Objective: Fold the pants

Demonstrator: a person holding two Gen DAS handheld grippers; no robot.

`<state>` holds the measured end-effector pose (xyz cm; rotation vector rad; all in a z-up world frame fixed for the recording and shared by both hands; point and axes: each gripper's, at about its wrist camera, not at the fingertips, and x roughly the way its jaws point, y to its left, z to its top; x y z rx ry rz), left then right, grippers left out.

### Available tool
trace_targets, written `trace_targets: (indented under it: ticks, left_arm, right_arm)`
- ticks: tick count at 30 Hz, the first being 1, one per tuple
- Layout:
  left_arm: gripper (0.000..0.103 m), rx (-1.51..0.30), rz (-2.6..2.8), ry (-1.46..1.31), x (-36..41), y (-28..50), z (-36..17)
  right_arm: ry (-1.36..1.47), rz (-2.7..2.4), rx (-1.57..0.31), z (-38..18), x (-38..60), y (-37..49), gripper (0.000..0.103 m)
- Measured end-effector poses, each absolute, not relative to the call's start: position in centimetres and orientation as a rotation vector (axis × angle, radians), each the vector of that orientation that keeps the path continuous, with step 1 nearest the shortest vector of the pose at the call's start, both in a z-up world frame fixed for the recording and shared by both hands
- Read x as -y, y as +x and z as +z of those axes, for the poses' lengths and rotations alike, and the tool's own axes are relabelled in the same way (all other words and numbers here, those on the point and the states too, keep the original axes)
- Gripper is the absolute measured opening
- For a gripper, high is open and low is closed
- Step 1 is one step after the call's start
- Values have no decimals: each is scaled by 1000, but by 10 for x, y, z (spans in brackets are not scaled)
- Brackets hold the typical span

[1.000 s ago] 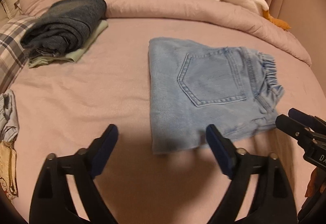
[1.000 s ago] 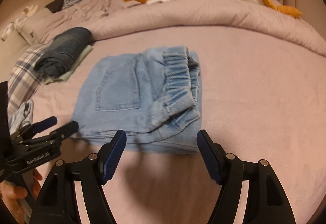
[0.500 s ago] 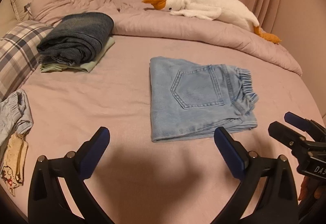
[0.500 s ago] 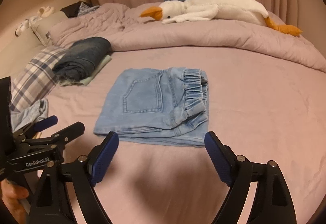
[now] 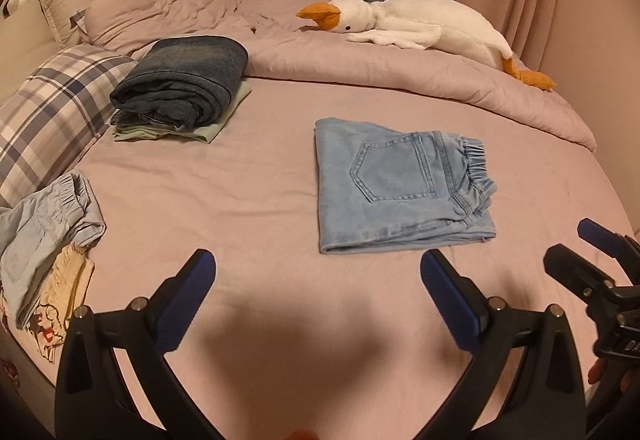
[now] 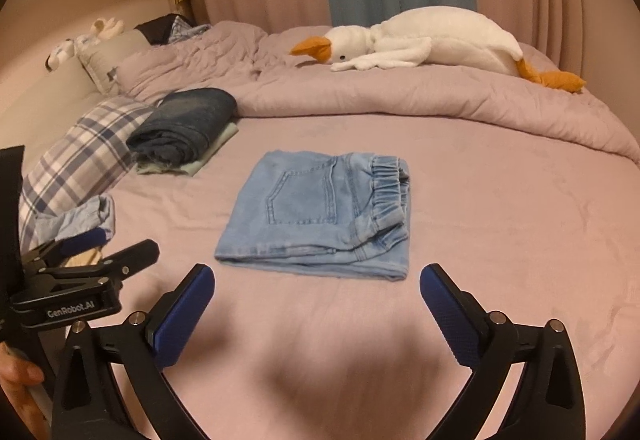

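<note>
We hold the left gripper [image 5: 318, 272] and right gripper [image 6: 316, 286] above the bed [image 5: 240, 200], both short of the pants [image 5: 400, 184] and clear of them. Jaws on both stand wide, gripping nothing. The pants lie mid-bed as a flat rectangular fold of pale blue denim, back pocket up, gathered elastic waistband on the right side. Left of the pants sits a dark denim stack [image 5: 184, 80]; beyond the pants lies a white plush goose [image 5: 420, 26] on the quilted duvet [image 5: 360, 68].
</note>
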<state>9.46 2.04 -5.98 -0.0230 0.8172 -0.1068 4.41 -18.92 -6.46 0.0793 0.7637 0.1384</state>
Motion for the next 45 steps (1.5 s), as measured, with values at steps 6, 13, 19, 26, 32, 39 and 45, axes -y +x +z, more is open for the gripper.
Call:
trace_targets:
  ticks: [6,13,19,26,32,39,45]
  left_arm:
    - [103,-802,-83,2,-19,74,-49]
    - [103,-781,-72,19,-18,55,-36]
    - [103,-773,-60,26,-16,47,-30]
    - [103,-754,-39,68,-11,36,-23]
    - [103,-747,-41,80,-7,30,-18]
    - [103,-740,-38,88,-4,26,-14]
    - [103,-738,-41,91,-3,23,-13]
  right_arm:
    - [81,126,-758,-61,187,33,102]
    - [73,123,-734,-50,182,18,102]
    - [70,135,-718,-43,178,8,102]
    - [78,137,-698,-36,176,-1,102]
    - [79,128,-701,-34,177,-6,102]
    - [71,132,-698,-31,175,-10,102]
    - [71,134,-695,-30,173,-11,102]
